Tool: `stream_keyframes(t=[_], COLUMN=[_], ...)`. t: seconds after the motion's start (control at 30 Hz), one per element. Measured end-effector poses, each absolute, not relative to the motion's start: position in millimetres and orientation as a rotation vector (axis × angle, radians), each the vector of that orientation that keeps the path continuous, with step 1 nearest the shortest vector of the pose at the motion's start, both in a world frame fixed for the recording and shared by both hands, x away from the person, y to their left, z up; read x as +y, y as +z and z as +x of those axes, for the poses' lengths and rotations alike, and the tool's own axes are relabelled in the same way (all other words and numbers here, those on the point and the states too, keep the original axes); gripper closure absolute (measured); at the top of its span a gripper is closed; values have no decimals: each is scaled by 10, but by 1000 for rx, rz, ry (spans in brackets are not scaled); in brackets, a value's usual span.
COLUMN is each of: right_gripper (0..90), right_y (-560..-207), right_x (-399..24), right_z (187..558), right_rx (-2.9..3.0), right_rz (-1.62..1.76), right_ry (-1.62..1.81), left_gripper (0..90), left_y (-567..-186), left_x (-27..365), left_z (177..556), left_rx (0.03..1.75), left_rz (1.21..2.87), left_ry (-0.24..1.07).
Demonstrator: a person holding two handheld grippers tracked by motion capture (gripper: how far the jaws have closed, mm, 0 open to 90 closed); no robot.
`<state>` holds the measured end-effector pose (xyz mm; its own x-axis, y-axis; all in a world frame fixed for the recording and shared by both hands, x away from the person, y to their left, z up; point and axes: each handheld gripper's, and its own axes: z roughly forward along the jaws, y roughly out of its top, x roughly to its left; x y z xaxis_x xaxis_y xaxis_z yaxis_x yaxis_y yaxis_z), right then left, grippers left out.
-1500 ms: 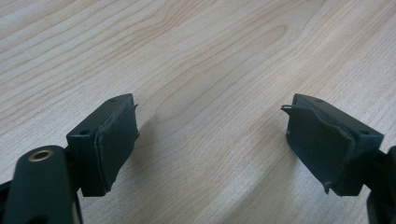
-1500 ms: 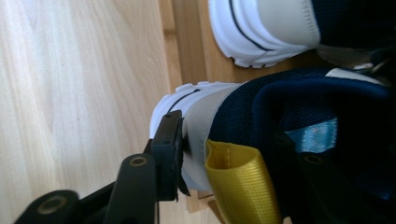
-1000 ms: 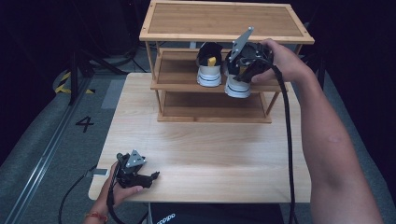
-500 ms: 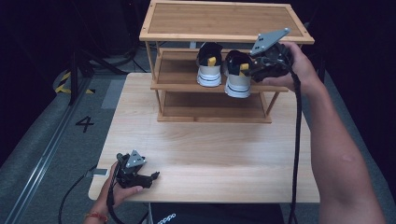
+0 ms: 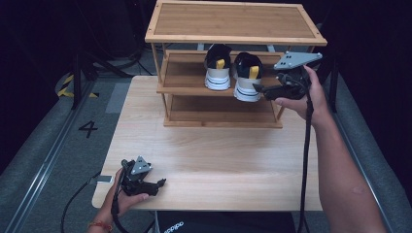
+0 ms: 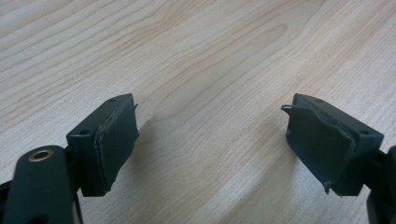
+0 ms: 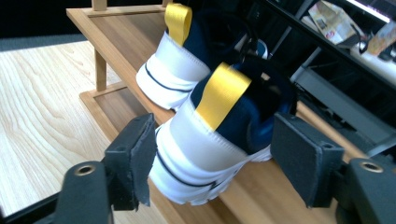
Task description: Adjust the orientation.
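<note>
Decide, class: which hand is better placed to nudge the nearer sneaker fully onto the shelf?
The right. The right gripper sits open beside the nearer sneaker on the middle shelf; the left gripper rests far off at the table edge.

A pale wooden table [image 5: 214, 160] stands at the centre of a dark room. To its left, grey floor [image 5: 43, 160] carries a painted number four [image 5: 88, 128] and a metal rail [image 5: 36, 174]. Beyond the table's far left corner lie yellow-and-black tape [image 5: 68, 87] and dark stand legs [image 5: 77, 80]. Grey floor also runs along its right side, and blackness lies behind it.
</note>
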<state>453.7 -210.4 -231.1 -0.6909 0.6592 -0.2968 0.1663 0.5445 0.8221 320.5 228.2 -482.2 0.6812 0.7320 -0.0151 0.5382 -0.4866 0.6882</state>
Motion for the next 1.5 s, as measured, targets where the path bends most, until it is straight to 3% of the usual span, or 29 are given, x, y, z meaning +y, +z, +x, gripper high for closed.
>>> stream_keyframes(t=[0.23, 0.43, 0.5, 0.9, 1.5], right_gripper=[237, 232, 167, 240, 246], right_y=[-2569, -2727, -2776, -2837, -2858], right_x=[-2067, -2042, -2030, -1987, -1887], right_z=[4592, 4781, 4846, 5101, 5341], right_rx=[2210, 2212, 2245, 2207, 2186], right_rz=[761, 853, 859, 931, 932], right_ry=[1098, 1066, 1073, 1110, 1020], left_gripper=[171, 170, 171, 170, 170], left_y=[-4822, -4822, -4822, -4821, -4823], left_x=[2282, 2283, 2283, 2283, 2282], left_z=[3205, 3205, 3205, 3208, 3210], left_rx=[971, 971, 971, 962, 956], left_rz=[2211, 2212, 2212, 2214, 2215], left_ry=[367, 368, 368, 369, 373])
